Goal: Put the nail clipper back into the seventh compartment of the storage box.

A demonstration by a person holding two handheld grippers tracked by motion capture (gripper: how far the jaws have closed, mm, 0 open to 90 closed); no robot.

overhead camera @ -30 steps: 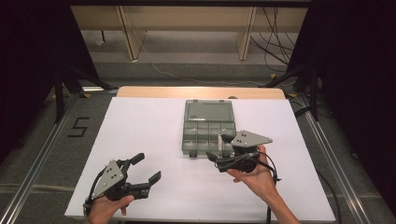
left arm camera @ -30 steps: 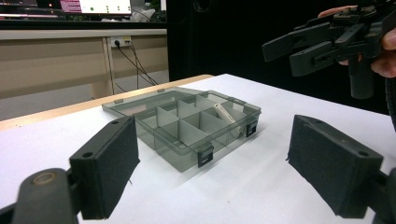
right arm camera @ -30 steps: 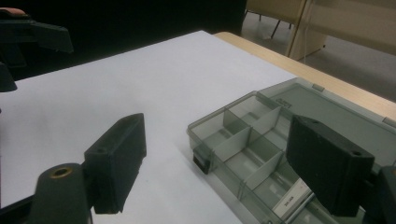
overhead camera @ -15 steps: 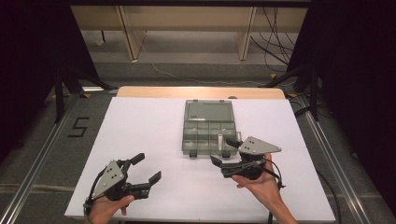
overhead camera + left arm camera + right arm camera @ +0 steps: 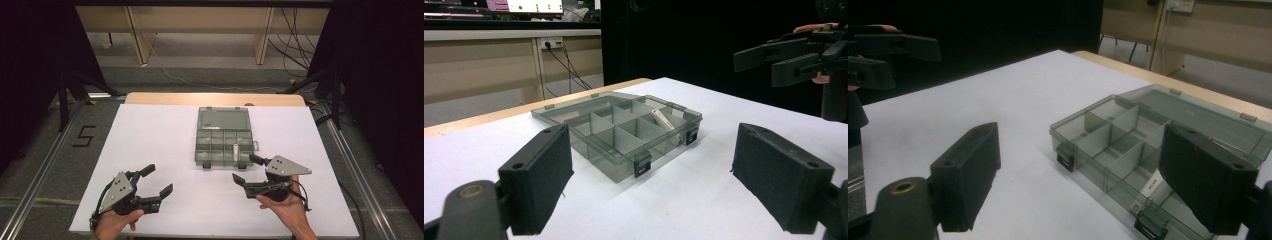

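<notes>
Right gripper [image 5: 248, 169] jaws spread wide, nothing held, hovering just beside the near right corner of the open compartment box [image 5: 223, 140]. Left gripper [image 5: 159, 181] also wide open and empty, well apart from the box, low over the white table [image 5: 165, 130] at its near left. Box sits mid-table, lid laid flat behind it, latches toward the person. One small white tube [image 5: 234, 151] lies in a near-right compartment; other compartments look empty. Judging from that, the tube is already placed and what's probably left is shutting the lid and snapping the latches.
</notes>
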